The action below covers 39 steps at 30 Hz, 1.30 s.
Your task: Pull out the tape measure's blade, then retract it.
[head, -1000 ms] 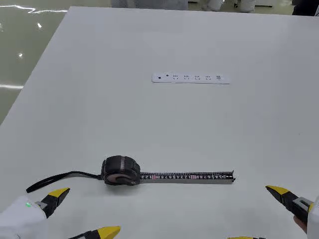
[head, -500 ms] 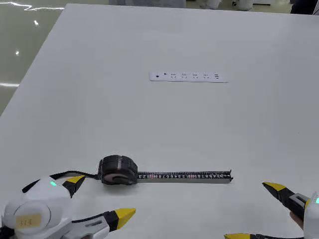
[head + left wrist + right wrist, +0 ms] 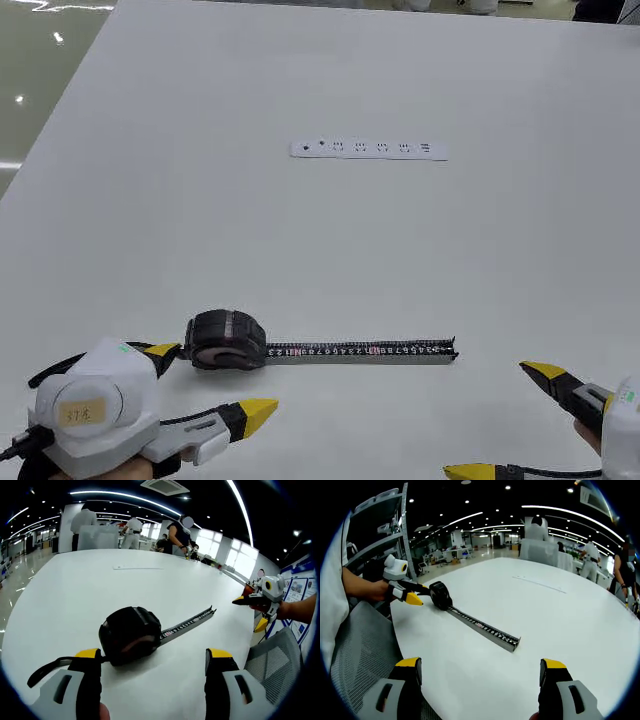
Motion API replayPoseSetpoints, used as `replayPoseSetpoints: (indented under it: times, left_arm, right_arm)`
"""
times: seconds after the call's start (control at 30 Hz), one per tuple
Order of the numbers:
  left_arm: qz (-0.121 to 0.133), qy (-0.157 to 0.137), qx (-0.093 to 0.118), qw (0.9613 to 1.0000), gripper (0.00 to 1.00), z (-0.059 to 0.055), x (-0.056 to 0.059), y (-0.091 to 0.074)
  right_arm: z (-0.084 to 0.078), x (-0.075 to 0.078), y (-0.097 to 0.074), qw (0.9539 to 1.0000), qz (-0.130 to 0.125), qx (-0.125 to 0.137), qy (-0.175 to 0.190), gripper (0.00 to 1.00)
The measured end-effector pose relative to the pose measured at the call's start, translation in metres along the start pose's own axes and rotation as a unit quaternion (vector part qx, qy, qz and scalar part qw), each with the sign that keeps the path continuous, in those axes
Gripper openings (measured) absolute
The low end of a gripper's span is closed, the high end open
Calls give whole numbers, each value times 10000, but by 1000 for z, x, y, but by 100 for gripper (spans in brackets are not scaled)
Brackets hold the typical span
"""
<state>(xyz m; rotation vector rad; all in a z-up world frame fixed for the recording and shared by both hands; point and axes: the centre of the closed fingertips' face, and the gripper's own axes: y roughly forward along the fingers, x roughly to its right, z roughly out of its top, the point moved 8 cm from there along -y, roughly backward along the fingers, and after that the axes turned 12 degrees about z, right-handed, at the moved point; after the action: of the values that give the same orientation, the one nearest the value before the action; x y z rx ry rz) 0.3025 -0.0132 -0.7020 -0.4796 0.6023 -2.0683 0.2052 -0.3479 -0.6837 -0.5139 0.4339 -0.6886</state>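
Resting on white tabletop [image 3: 400, 250]: black round tape measure case [image 3: 227, 340], dark marked blade [image 3: 360, 351] pulled out rightward. Just left of case, yellow-tipped left gripper [image 3: 213, 378], jaws spread wide, holding nothing. Well right of case, right gripper [image 3: 502, 420], equally wide, empty

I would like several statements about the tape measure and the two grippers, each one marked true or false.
1. The tape measure's blade is pulled out and lies on the table. True.
2. The left gripper is clamped shut on the tape measure. False: its jaws stand open, with the tape measure just ahead of them.
3. The right gripper holds the blade's tip. False: it is open and apart from the tip.
4. A white power strip lies on the table beyond the blade. True.
5. A black strap trails from the tape measure on the side away from the blade. True.
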Motion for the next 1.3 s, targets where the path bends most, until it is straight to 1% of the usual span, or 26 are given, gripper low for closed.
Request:
replayPoseSetpoints:
  times: [0.07, 0.13, 0.23, 0.3, 0.33, 0.37, 0.43, 0.47, 0.5, 0.57, 0.6, 0.63, 0.67, 0.7, 0.73, 0.77, 0.8, 0.83, 0.9, 0.93, 0.97, 1.13, 1.17, 1.2, 1.3]
  left_arm:
    - [-29, -6, -24, 10000, 83, 0, 2, 1]
    - [-17, 27, -28, 10000, 84, -1, 1, 2]
    - [33, -100, 0, 9999, 83, -1, 1, 2]
    - [57, -130, -29, 9999, 83, -1, 4, 4]
    - [120, -124, -18, 9998, 83, -1, 4, 4]
    - [211, -200, 2, 9996, 81, -1, 3, 5]
    - [283, -334, 15, 9990, 81, -1, 3, 6]
    - [384, -327, 9, 9987, 80, 0, 4, 7]
    - [397, -288, 12, 9988, 80, -1, 5, 9]
    - [564, -299, 1, 9980, 80, -1, 6, 11]
    - [571, -337, -12, 9978, 79, 0, 7, 13]
    - [547, -414, -24, 9976, 81, 0, 8, 15]
    - [616, -483, -25, 9969, 82, 1, 8, 16]
    - [775, -632, 5, 9950, 81, 2, 8, 16]
    - [751, -628, 16, 9952, 81, 2, 9, 17]
    - [786, -593, 21, 9951, 80, 2, 9, 18]
    - [948, -495, -3, 9943, 77, 1, 8, 19]
    - [967, -529, 6, 9939, 75, 2, 9, 19]
    - [1084, -650, 15, 9920, 72, 4, 9, 21]
    - [1178, -613, -4, 9911, 71, 3, 9, 21]
    - [1170, -615, 5, 9912, 71, 4, 10, 22]
    - [1383, -694, -2, 9880, 69, 6, 8, 25]
    - [1384, -731, 11, 9877, 70, 7, 9, 26]
    - [1429, -759, 7, 9868, 70, 8, 9, 27]
    - [1501, -787, 8, 9855, 70, 10, 10, 29]
  right_arm:
    - [0, 0, 1, 10000, 27, 6, 35, 99]
    - [1, 0, 1, 10000, 15, 19, 35, 99]
    - [1, 0, 2, 10000, 36, 56, 72, 99]
    - [1, 1, 4, 10000, 67, 35, 53, 98]
    - [1, 1, 5, 9999, 96, 34, 58, 96]
    - [1, 1, 6, 9999, 122, 21, 70, 95]
    - [1, 3, 8, 9998, 174, -14, 53, 93]
    - [1, 4, 10, 9998, 212, -50, 49, 91]
    - [2, 4, 10, 9997, 249, -46, 47, 89]
    - [4, 8, 12, 9996, 276, -65, 3, 87]
    - [4, 11, 13, 9995, 310, -110, -21, 86]
    - [5, 12, 13, 9994, 325, -124, -49, 84]
    - [6, 13, 14, 9993, 327, -139, -87, 84]
    - [7, 16, 15, 9991, 356, -189, -125, 83]
    - [8, 17, 16, 9990, 377, -210, -148, 81]
    - [9, 19, 16, 9989, 386, -208, -164, 80]
    - [10, 22, 17, 9987, 411, -224, -188, 80]
    - [10, 24, 18, 9984, 442, -267, -211, 78]
    - [10, 29, 19, 9978, 478, -349, -291, 75]
    - [11, 32, 21, 9975, 500, -378, -320, 75]
    - [12, 34, 21, 9973, 520, -395, -338, 73]
    - [15, 48, 26, 9951, 658, -557, -481, 66]
    - [16, 51, 27, 9947, 673, -585, -512, 65]
    - [18, 54, 28, 9937, 695, -654, -594, 64]
    - [21, 62, 31, 9920, 784, -738, -661, 60]
